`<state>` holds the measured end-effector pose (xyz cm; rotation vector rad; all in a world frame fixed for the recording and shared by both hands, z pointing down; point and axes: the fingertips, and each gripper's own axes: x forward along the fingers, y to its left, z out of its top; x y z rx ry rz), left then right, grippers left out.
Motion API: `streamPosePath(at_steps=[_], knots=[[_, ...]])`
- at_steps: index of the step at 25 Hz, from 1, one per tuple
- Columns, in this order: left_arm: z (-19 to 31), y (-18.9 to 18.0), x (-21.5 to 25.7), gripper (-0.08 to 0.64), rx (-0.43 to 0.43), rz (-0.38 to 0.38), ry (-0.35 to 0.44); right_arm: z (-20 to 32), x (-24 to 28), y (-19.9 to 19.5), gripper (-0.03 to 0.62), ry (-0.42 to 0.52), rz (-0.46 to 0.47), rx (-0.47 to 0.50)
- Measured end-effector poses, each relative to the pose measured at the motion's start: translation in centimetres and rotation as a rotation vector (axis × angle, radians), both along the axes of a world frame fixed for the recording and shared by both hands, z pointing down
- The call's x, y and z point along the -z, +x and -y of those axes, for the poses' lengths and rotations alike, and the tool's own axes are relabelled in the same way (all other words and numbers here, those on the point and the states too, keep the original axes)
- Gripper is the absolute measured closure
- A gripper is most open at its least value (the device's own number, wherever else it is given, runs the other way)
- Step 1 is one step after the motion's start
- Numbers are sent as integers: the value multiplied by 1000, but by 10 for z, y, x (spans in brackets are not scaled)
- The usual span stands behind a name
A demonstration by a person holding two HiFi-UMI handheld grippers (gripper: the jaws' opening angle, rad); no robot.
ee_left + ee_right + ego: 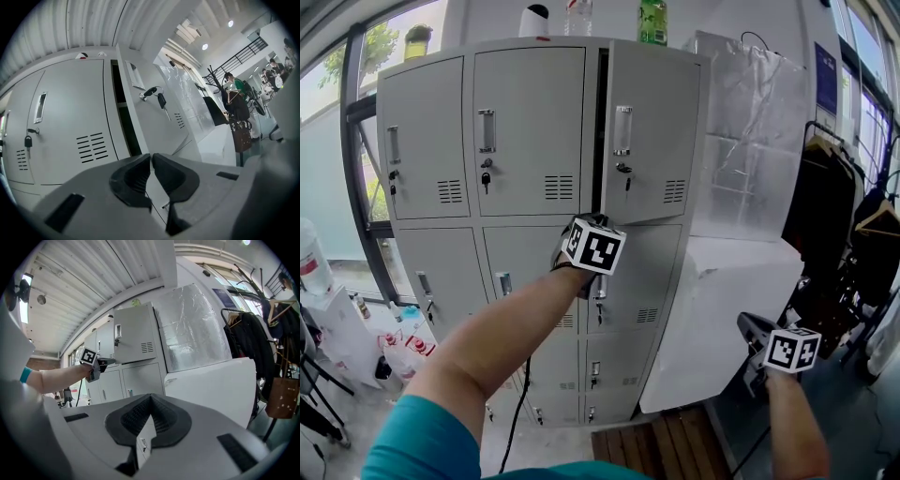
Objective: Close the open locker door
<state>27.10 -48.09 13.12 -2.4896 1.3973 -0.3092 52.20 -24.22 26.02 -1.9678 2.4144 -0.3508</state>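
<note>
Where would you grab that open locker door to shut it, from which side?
I'd take the open door by its free left edge, beside the dark gap, from the front: that edge stands out from the cabinet, and the handle is a shallow recess.

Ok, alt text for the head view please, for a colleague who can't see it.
A grey locker bank stands ahead with its top right door ajar at its left edge. The left gripper is held out in front of the lockers, just below that door in the picture. The right gripper hangs low at the right.
</note>
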Motion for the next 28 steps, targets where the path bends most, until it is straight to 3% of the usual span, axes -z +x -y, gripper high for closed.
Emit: streamPosePath(at_steps=[10, 28], knots=[[40, -7, 1, 526, 65, -9, -45, -8, -7, 17, 601, -12, 4, -40], [83, -8, 4, 529, 211, 19, -38, 10, 8, 33, 601, -1, -16, -58]])
